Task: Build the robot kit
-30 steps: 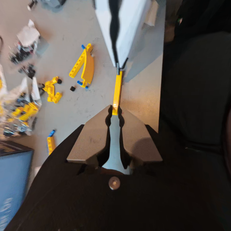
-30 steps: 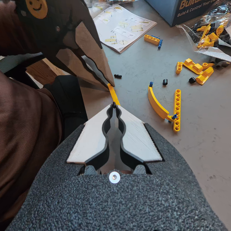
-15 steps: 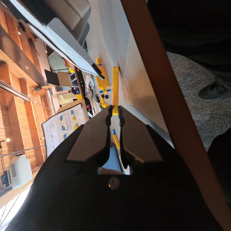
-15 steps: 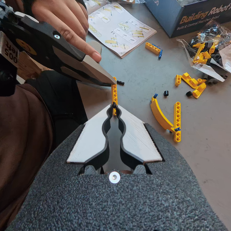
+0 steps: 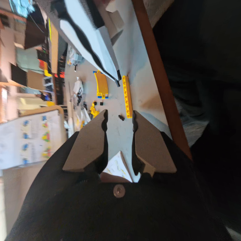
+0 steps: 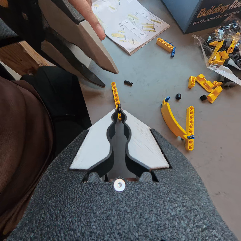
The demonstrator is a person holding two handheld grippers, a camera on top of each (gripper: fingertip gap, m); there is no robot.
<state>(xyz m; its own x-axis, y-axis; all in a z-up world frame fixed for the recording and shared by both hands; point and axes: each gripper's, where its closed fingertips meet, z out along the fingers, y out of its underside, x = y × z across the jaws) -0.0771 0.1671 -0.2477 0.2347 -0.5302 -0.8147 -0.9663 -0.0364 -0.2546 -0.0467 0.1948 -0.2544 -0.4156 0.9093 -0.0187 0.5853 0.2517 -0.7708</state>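
Right tongs [image 6: 119,110], frame centre, pinched small black pin [image 6: 119,107] above yellow beam [image 6: 115,93] lying on tabletop [image 6: 150,78]. Left tongs [image 5: 120,114] spread, empty, beam's end just beside right tip. Pin not visibly seated; which hole, cannot tell.

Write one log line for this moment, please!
left gripper: open, empty | right gripper: shut on small black plastic pin | long yellow holed plastic beam: on table

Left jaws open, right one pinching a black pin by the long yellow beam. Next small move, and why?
Probably close the left gripper on the long yellow beam. Its jaws stand open with the beam's near end just inside one finger, and the beam seems to lie loose on the table. The right gripper is shut on the black pin by the far end; unheld, the beam could slide.
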